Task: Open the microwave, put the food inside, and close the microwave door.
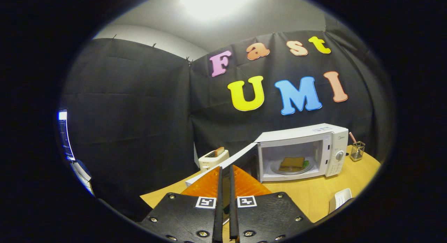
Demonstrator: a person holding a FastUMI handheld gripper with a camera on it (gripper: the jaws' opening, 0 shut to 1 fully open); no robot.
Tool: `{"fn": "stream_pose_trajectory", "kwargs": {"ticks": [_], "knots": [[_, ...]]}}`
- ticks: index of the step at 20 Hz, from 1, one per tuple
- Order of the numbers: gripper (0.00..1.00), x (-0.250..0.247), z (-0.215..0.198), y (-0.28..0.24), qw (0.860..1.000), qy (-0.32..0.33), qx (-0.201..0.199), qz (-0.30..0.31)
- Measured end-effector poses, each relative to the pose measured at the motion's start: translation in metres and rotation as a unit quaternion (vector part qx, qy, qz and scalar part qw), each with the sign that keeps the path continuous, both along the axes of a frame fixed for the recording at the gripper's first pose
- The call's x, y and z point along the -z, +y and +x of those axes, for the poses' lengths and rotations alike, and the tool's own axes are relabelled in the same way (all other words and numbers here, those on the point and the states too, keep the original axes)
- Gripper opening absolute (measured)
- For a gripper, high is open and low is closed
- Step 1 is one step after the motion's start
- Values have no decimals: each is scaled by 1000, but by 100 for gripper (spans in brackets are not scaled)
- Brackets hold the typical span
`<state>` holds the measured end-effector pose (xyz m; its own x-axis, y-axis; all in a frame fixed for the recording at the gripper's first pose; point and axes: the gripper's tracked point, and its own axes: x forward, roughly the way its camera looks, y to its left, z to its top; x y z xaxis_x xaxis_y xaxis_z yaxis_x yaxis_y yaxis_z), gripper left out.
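Centrally, the microwave (303, 150) is standing on the table (307, 194), well beyond the fingers and to their right. Its white body is showing a control panel with a round knob on the right side. Its door (223, 163) is swinging wide open to the left, seen almost edge-on as a long white strip reaching toward the fingertips. The lit cavity is holding a plate (292, 168), and on it is lying the food (292, 162), a brown square slice with a bit of green at its right edge.

The gripper (226, 173) is pointing forward with its fingers nearly pressed together, only a thin slit lying between them; nothing is being pinched. Just past the fingertips an orange mat (244, 183) is lying on the table, partly under the door.

A toaster (213, 158), pale, with a slice poking up, is sitting left of the door, against the wall. A wire holder (357, 151) with a pink stick is standing right of the microwave. A white object (340, 198), cut off, is resting near the table's front right.
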<state>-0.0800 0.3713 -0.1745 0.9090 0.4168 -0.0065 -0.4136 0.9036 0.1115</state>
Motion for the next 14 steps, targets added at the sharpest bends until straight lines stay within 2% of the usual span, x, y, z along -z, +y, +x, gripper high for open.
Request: {"fn": "stream_pose_trajectory", "kwargs": {"ticks": [3,10,14], "knots": [[8,5,-13,35,999,2,-32,-4],[8,34,-9,98,998,22,-52,-7],[8,48,7,102,999,27,-35,-10]]}}
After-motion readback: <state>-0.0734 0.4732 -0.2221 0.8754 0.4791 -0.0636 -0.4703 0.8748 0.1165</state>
